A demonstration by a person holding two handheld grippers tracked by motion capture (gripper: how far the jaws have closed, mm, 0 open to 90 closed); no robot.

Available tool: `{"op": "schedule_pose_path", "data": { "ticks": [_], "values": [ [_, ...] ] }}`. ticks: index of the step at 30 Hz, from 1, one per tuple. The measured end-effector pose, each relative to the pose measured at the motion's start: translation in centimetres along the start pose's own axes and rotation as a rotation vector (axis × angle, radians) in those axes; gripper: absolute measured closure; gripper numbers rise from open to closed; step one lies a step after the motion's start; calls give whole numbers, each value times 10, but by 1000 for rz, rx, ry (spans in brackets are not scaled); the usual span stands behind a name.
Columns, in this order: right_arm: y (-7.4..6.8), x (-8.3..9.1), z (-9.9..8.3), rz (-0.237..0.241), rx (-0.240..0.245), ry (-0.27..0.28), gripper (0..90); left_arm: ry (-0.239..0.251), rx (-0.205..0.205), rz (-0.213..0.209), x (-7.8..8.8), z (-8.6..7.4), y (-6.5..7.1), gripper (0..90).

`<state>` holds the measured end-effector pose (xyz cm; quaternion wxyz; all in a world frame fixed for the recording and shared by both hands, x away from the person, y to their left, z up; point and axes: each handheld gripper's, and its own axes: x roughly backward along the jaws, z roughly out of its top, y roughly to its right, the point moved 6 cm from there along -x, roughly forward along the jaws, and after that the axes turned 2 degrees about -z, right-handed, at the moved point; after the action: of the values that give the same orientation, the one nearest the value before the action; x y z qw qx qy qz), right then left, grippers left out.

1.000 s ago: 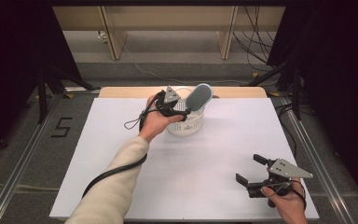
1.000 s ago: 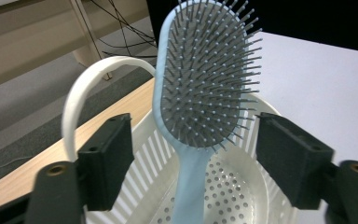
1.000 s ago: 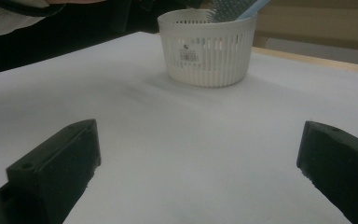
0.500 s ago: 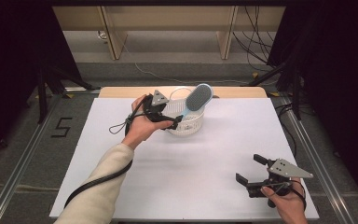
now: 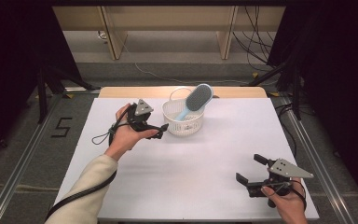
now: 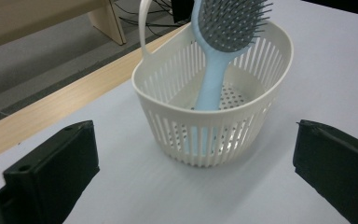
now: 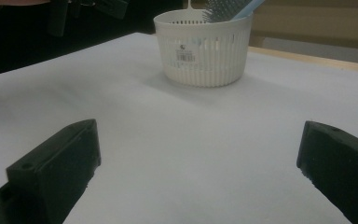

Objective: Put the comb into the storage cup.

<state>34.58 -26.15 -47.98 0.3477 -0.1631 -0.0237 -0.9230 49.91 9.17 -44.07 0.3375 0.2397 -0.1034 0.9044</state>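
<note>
Left gripper [image 5: 162,129] jaws just opened wide, empty, just beside your white slotted plastic basket [image 5: 182,122] on the white counter [image 5: 191,163]; light-blue hairbrush [image 5: 195,100] stands tilted inside. Right gripper [image 5: 251,169] open, empty, well apart.

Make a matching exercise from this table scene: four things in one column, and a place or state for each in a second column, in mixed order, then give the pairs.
Things:
1. hairbrush
2. basket
3. left gripper
4. right gripper

Places or states:
A. open, at the near right corner of the white table
B. stands at the far middle of the table, slotted white walls
C. leans handle-down inside the basket, bristle head above the rim
D. open, just left of the basket, holding nothing

Pairs: 1-C, 2-B, 3-D, 4-A
</note>
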Motion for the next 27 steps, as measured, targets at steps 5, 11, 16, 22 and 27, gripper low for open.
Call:
{"op": "schedule_pose_path", "data": {
  "ticks": [5, 11, 16, 22, 27],
  "values": [
    [0, 0, 0, -2, -2, -1, 2, -7, 4, 8, 10, -10, -4, 0],
    [1, 0, 0, -2, 0, 2, 2, -11, 6, 16, 18, -18, -5, 0],
    [1, 0, 0, -3, -2, 3, 2, -14, 3, 22, 25, -24, -6, 0],
    [1, 1, 0, -5, -3, 3, 2, -16, 14, 25, 31, -33, -6, 0],
    [0, 1, 0, -5, -2, 2, 2, -14, 20, 36, 38, -39, -8, 0]
  ]
}}
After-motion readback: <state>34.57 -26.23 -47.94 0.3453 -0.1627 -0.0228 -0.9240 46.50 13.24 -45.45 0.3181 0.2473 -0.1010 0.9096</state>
